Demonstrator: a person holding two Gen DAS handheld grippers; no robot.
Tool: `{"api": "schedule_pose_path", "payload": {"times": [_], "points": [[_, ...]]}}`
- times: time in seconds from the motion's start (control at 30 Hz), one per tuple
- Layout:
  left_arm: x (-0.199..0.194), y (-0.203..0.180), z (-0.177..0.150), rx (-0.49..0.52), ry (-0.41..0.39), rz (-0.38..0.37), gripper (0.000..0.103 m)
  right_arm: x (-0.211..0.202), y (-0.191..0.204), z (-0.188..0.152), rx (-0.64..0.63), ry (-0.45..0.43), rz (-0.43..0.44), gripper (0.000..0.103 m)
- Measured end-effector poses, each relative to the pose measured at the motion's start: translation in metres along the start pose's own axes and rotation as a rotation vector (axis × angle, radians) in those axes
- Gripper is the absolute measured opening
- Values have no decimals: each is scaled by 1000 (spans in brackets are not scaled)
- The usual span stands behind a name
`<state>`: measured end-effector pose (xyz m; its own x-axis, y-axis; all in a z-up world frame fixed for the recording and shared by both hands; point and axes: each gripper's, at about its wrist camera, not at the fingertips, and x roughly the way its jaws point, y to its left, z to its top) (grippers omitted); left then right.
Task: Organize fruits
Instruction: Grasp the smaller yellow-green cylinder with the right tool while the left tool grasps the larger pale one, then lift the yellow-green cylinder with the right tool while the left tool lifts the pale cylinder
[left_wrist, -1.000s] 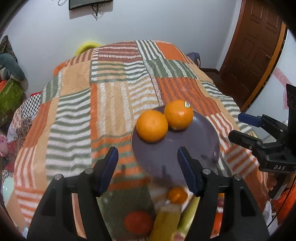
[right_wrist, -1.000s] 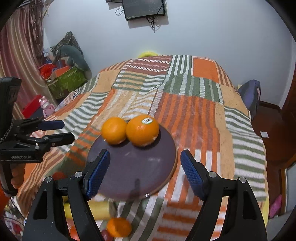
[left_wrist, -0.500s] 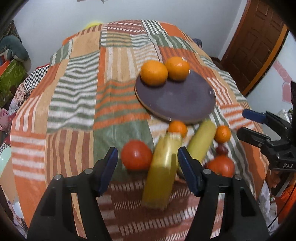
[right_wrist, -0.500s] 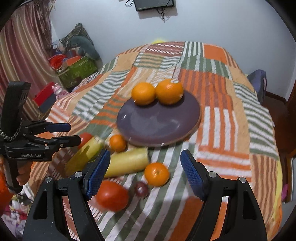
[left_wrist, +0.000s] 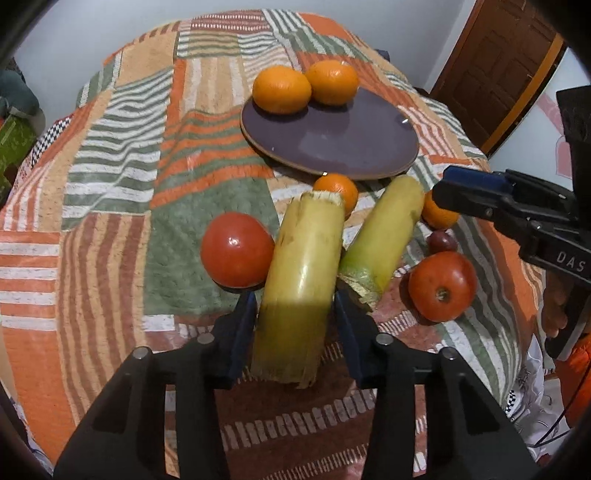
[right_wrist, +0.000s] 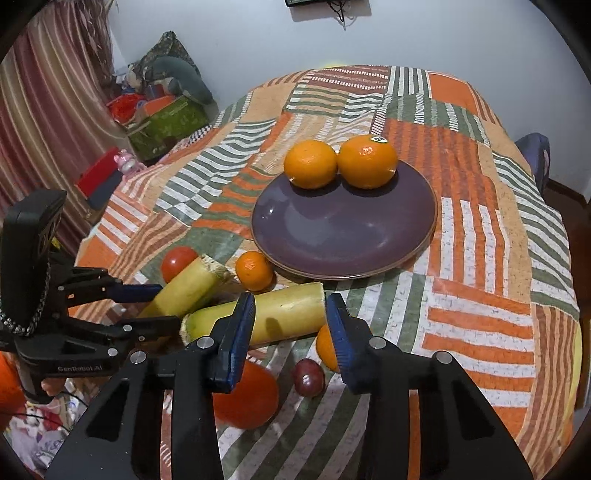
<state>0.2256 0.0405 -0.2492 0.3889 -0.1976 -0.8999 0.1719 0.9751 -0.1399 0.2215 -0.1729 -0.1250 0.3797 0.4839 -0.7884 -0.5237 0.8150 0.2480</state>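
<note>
Two oranges (right_wrist: 340, 162) already sit far on the plate (right_wrist: 421, 236). Left tongs (left_wrist: 295, 325) pinch the near cane stalk (left_wrist: 303, 273); right tongs (right_wrist: 290, 332) spread (idle). Lift level, clearing the tomato (left_wrist: 236, 249).

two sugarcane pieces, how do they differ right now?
Left sugarcane piece sits between the left gripper fingers; right sugarcane piece lies free on the cloth, untouched. In the right wrist view the left one points at the plate, while the right one lies crosswise. Shared: yellow-green skin, rough fibrous cut ends, both off the plate.
</note>
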Motion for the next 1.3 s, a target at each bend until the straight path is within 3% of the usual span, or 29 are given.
{"api": "schedule_pose_path", "payload": {"times": [0.33,0.57,1.3], "points": [[2,4,-2,-15,-16,-36,42,24,-4,5,44,58,34,39],[-3,5,-9,-19,-9,-41,41,21,8,2,6,63,37,40],[-40,20,-71,-38,28,-47,38,32,67,-5,-93,121,106,40]]}}
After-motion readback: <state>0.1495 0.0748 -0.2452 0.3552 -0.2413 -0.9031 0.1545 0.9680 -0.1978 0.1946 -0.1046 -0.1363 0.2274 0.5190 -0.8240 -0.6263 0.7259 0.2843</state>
